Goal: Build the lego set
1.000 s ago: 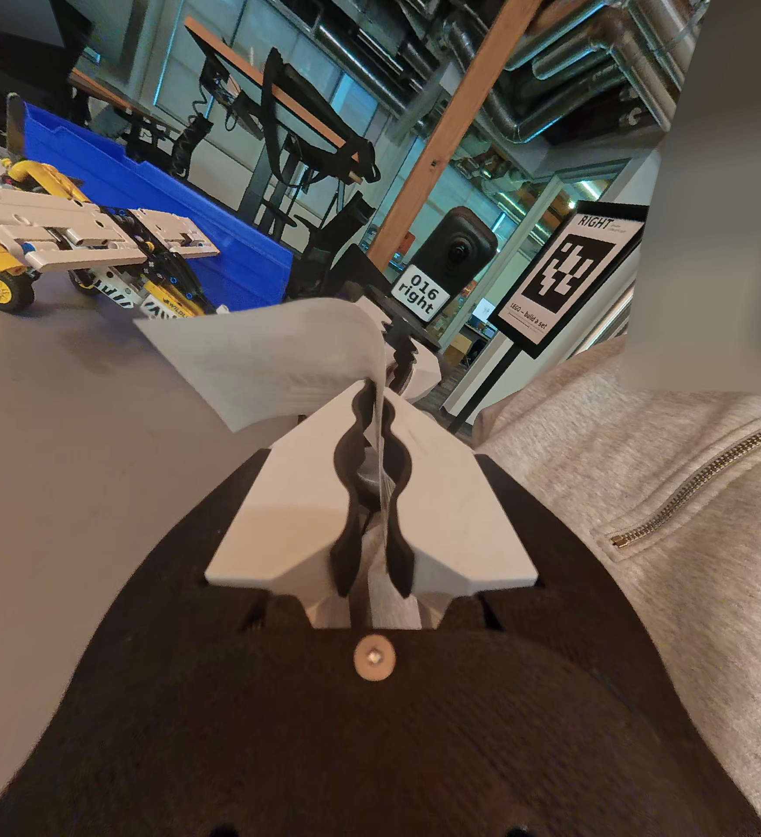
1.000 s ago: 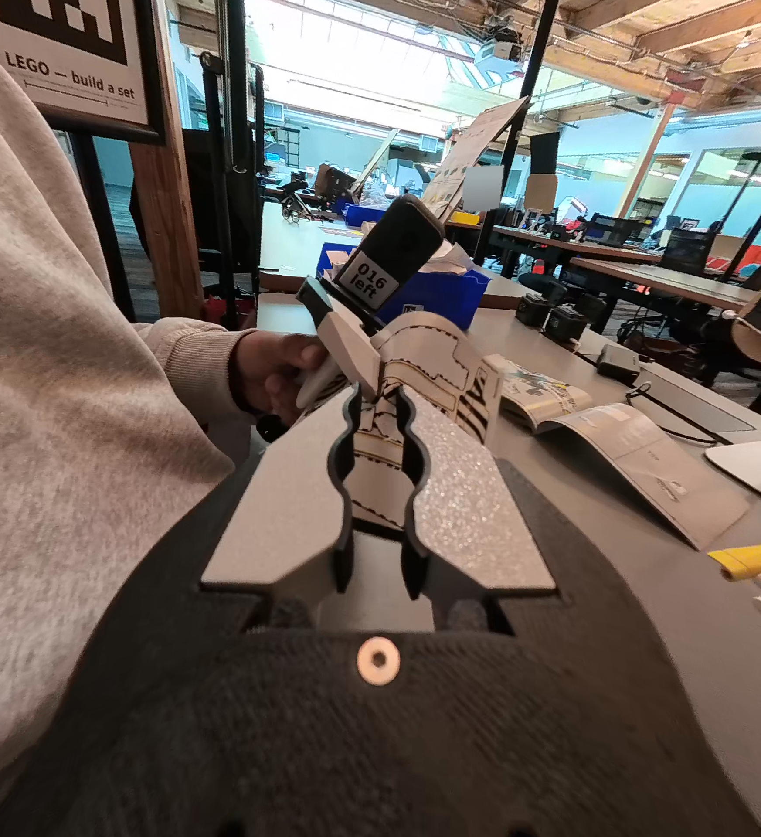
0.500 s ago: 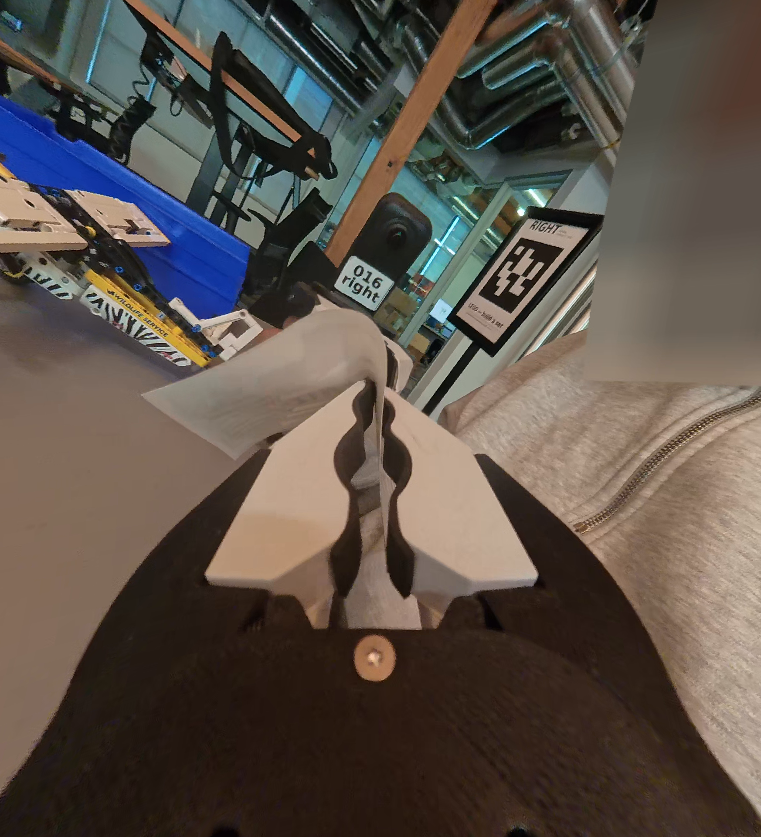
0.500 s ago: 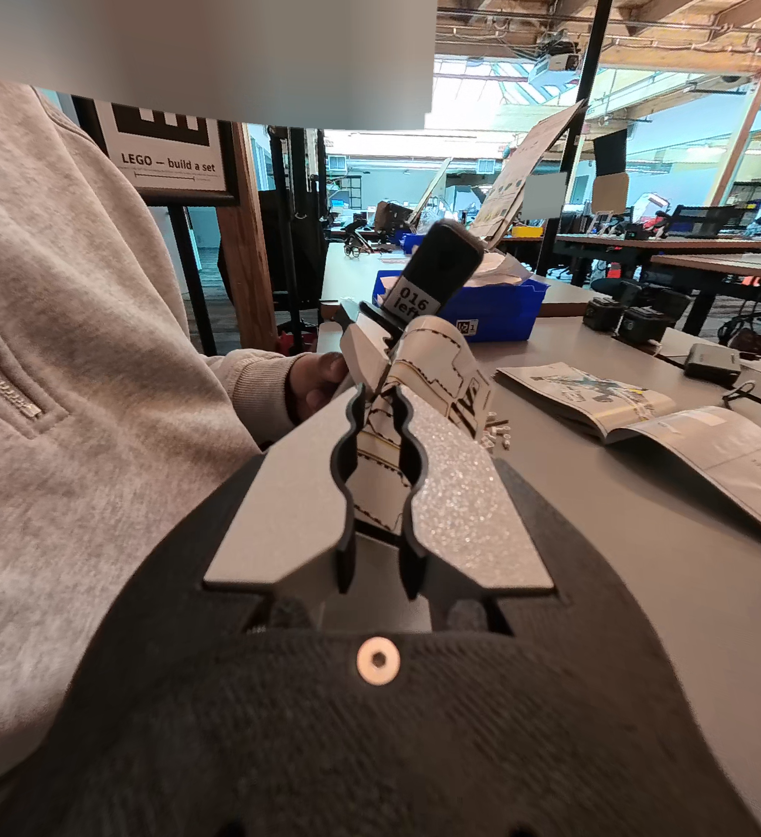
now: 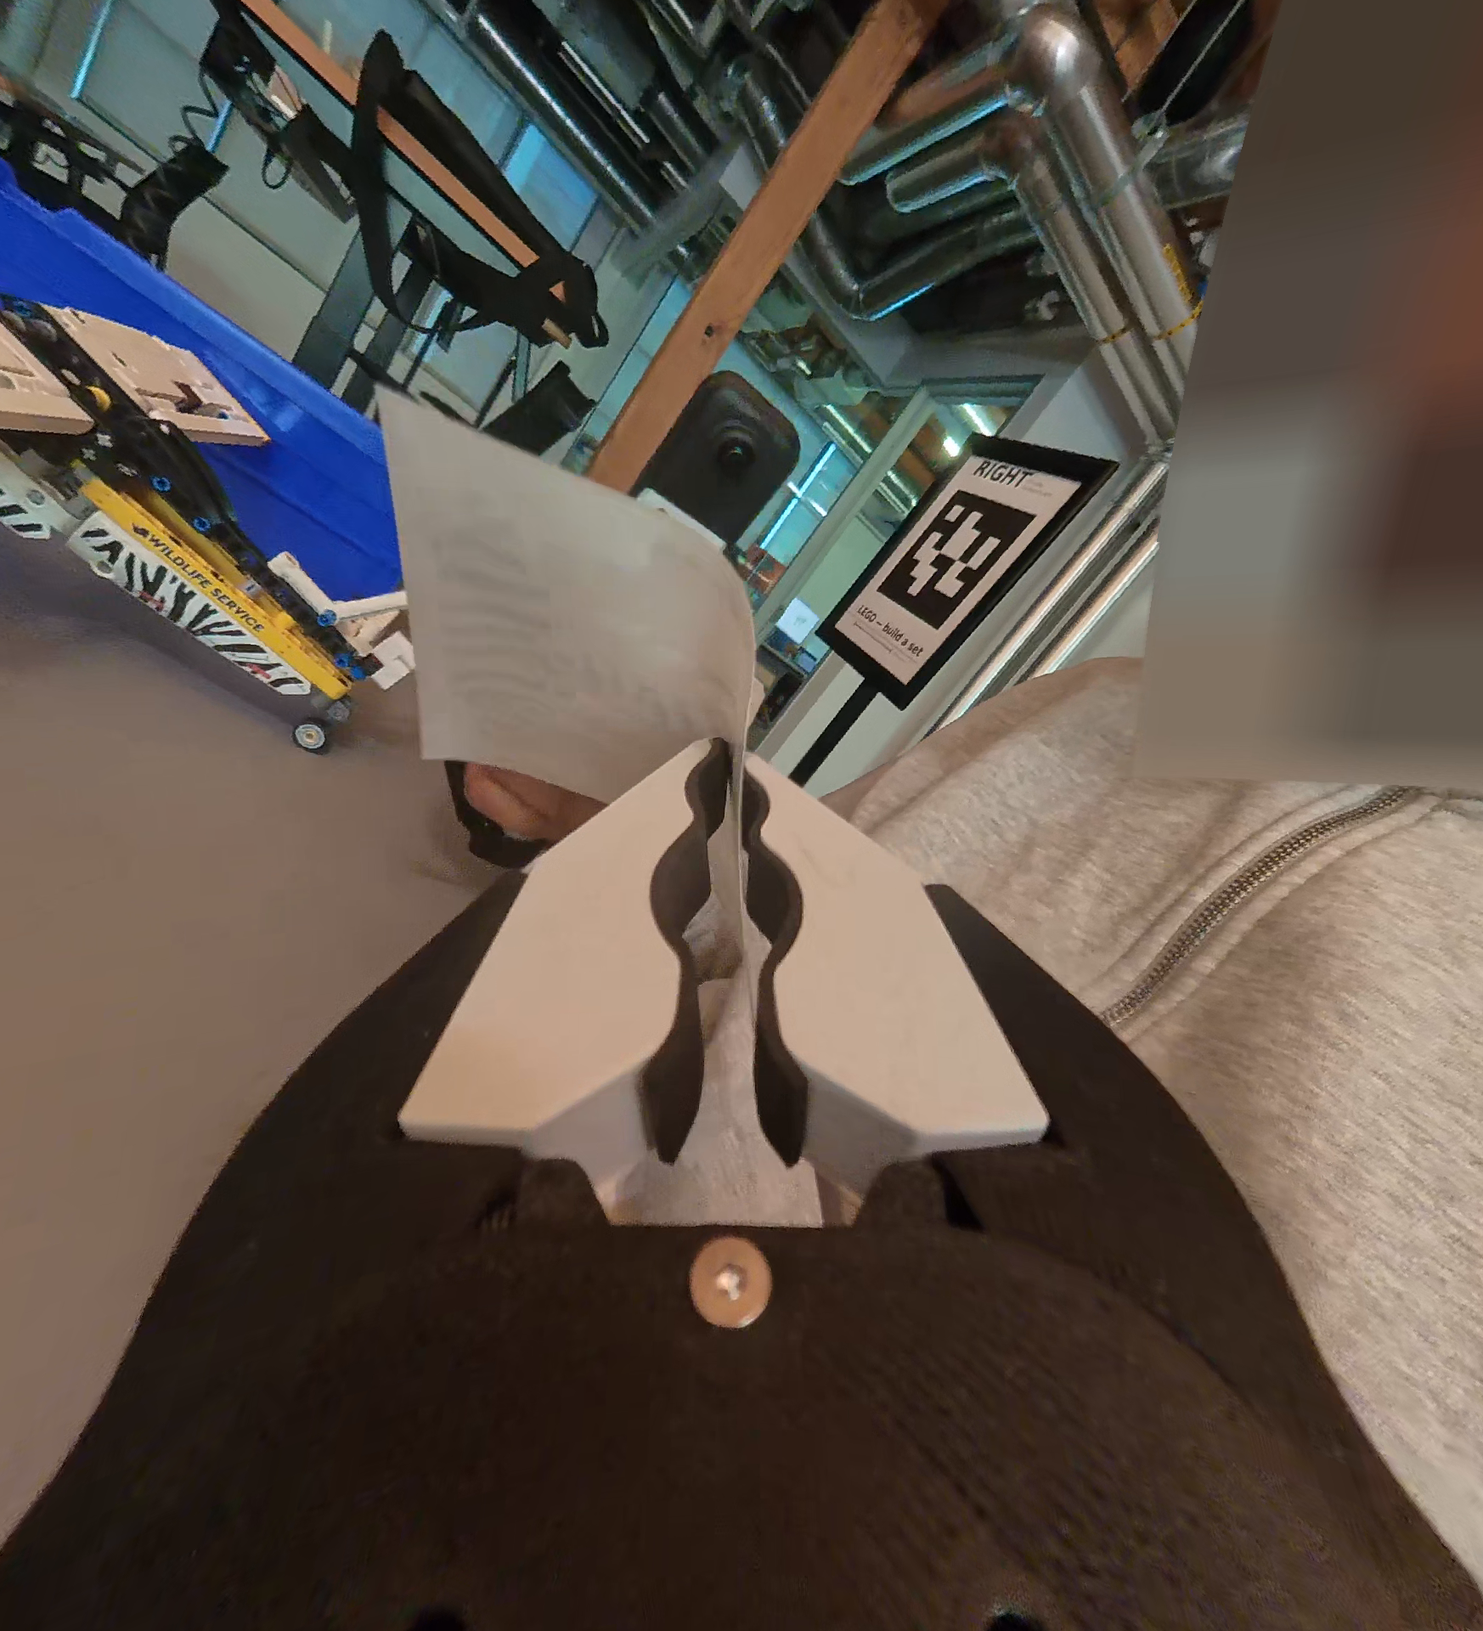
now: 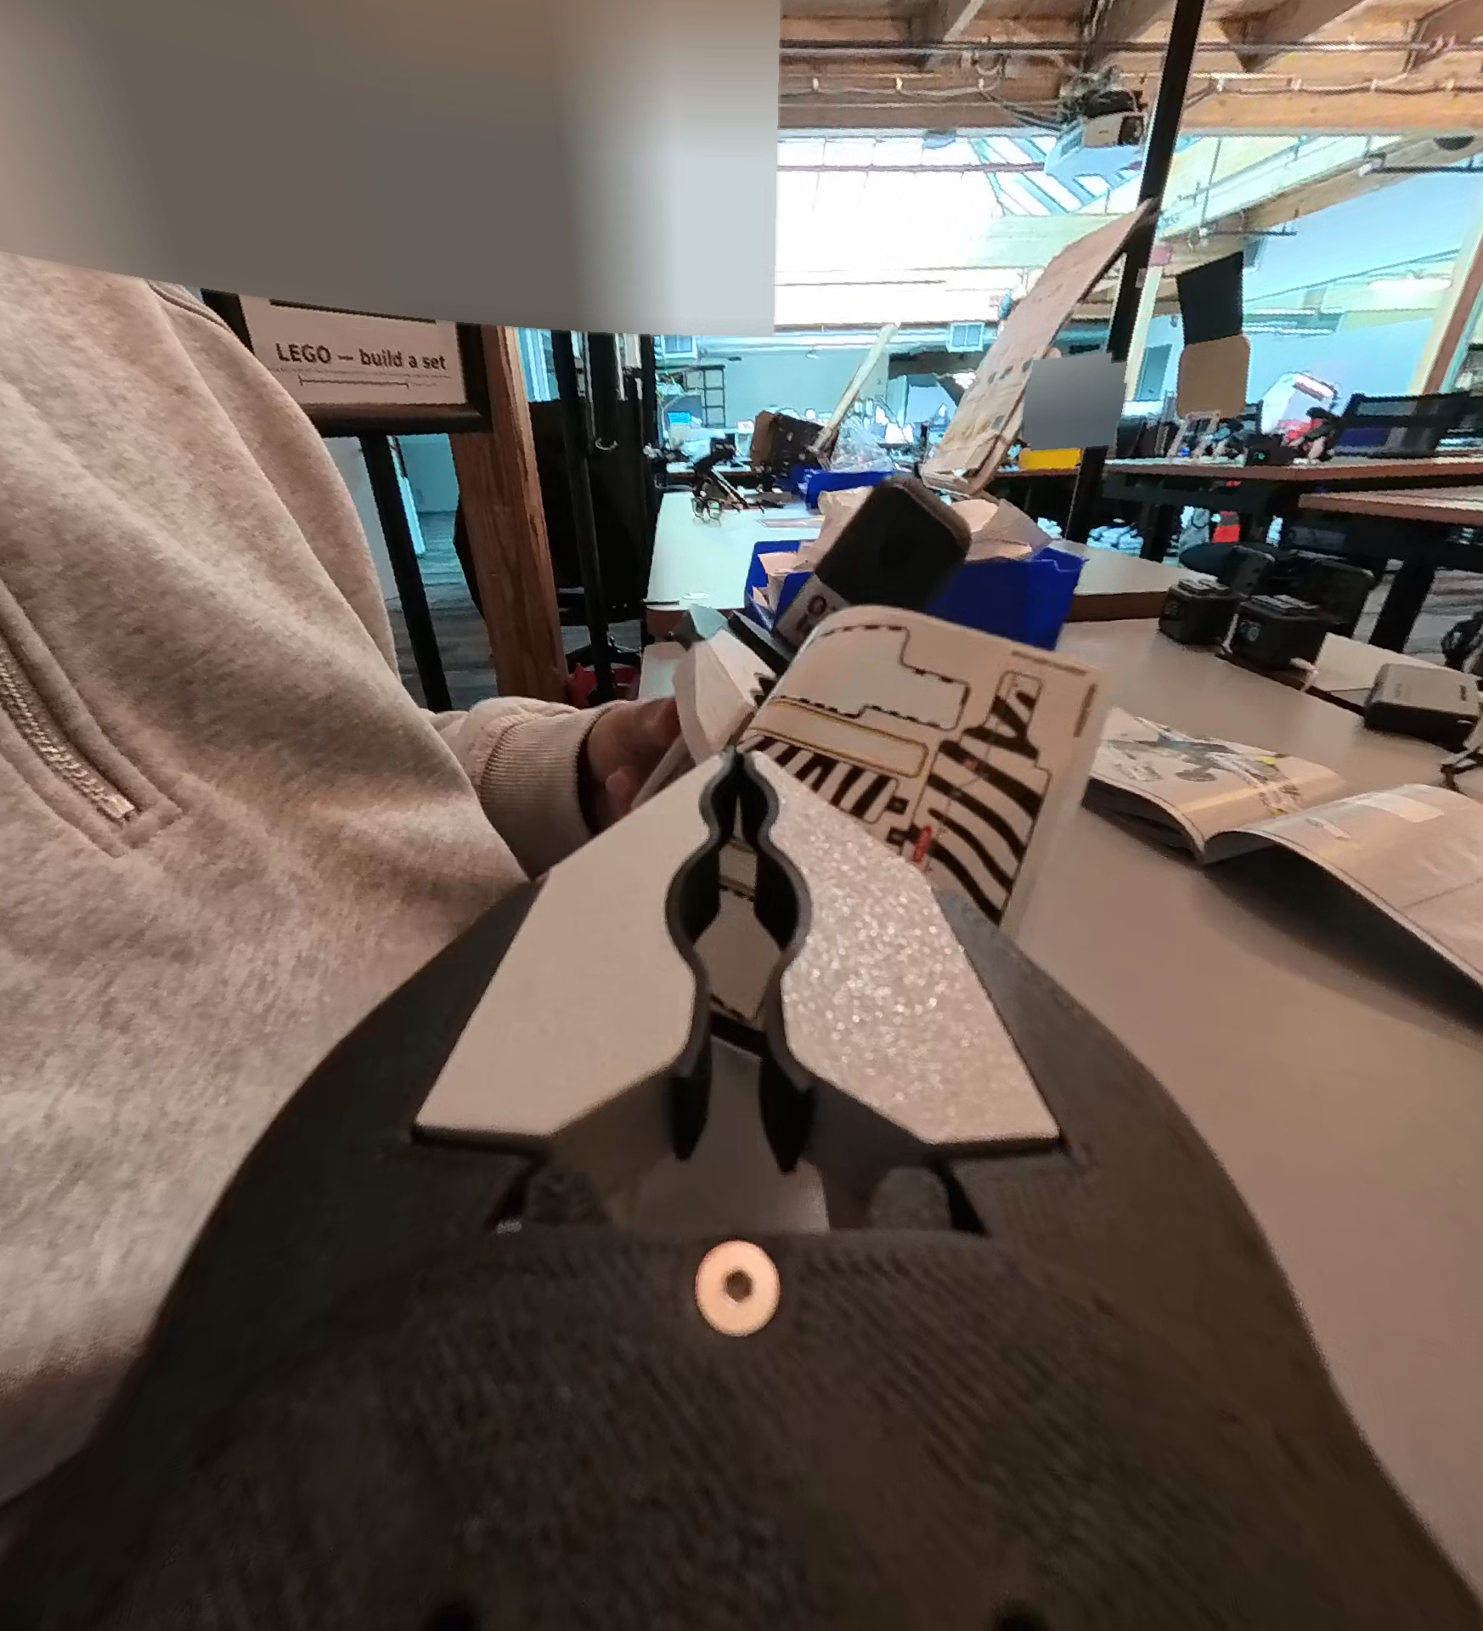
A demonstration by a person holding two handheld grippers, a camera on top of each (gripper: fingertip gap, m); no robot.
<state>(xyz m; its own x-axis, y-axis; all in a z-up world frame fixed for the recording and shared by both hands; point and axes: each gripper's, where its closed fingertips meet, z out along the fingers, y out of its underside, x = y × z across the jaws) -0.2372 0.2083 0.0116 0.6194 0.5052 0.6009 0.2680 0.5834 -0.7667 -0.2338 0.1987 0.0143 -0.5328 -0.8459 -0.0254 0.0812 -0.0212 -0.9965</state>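
Note:
My left gripper (image 5: 731, 759) is shut on the edge of a sticker sheet (image 5: 570, 618), whose blank white back stands upright in front of it. In the right wrist view the sheet's printed face (image 6: 923, 741) shows zebra stripes and outlined stickers. My right gripper (image 6: 738, 768) is shut, its tips pinched on the sheet's near left edge. The left gripper's white fingers (image 6: 707, 697) hold the sheet from behind. The partly built yellow, white and black lego vehicle (image 5: 191, 565) sits on the grey table (image 5: 103, 927), far left of both grippers.
A blue bin (image 5: 103, 291) stands behind the vehicle. An open instruction booklet (image 6: 1303, 812) lies on the table to the right, with another blue bin (image 6: 1011, 591) and black devices (image 6: 1250, 618) behind it. The person's grey sweatshirt (image 6: 147, 706) is close by. My two grippers' fingertips are within a few centimetres of each other.
My right gripper's jaws have closed on the sheet. The sheet has swung from lying flat to standing upright. Both views have swung, so the vehicle sits farther left.

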